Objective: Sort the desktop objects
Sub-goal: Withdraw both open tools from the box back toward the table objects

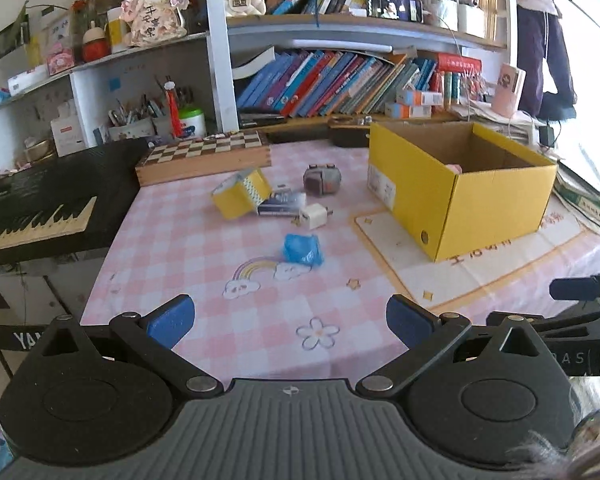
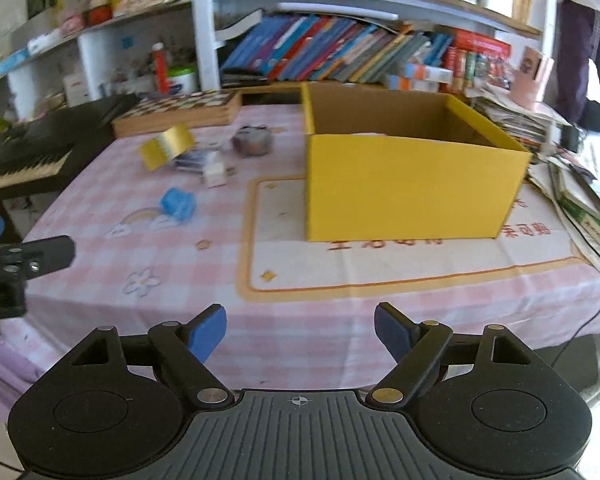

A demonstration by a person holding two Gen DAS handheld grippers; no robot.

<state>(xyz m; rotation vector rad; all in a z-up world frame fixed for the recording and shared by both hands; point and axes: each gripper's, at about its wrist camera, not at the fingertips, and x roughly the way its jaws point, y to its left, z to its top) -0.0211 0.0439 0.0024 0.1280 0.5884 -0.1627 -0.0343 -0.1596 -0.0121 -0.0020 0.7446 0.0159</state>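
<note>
A big yellow cardboard box [image 1: 492, 208] [image 2: 404, 188] stands open on the pink checked tablecloth [image 1: 220, 280], something pink just showing inside. Left of it lie a small yellow box [image 1: 240, 194] [image 2: 166, 146], a dark flat packet [image 1: 282, 202], a white charger plug [image 1: 314, 216] [image 2: 214, 172], a grey-brown cube gadget [image 1: 322, 180] [image 2: 252, 142] and a crumpled blue bag [image 1: 302, 250] [image 2: 178, 204]. My left gripper [image 1: 290, 322] hangs open over the table's near edge, nothing between its blue pads. My right gripper [image 2: 300, 334] is open too, empty, facing the big box's front wall.
A wooden chessboard case [image 1: 204, 156] lies at the back left, a black keyboard [image 1: 40, 208] off the table's left side. Bookshelves [image 1: 340, 80] fill the back. Paper stacks [image 2: 572, 184] and a cable crowd the right. A person's legs [image 1: 548, 60] stand at the far right.
</note>
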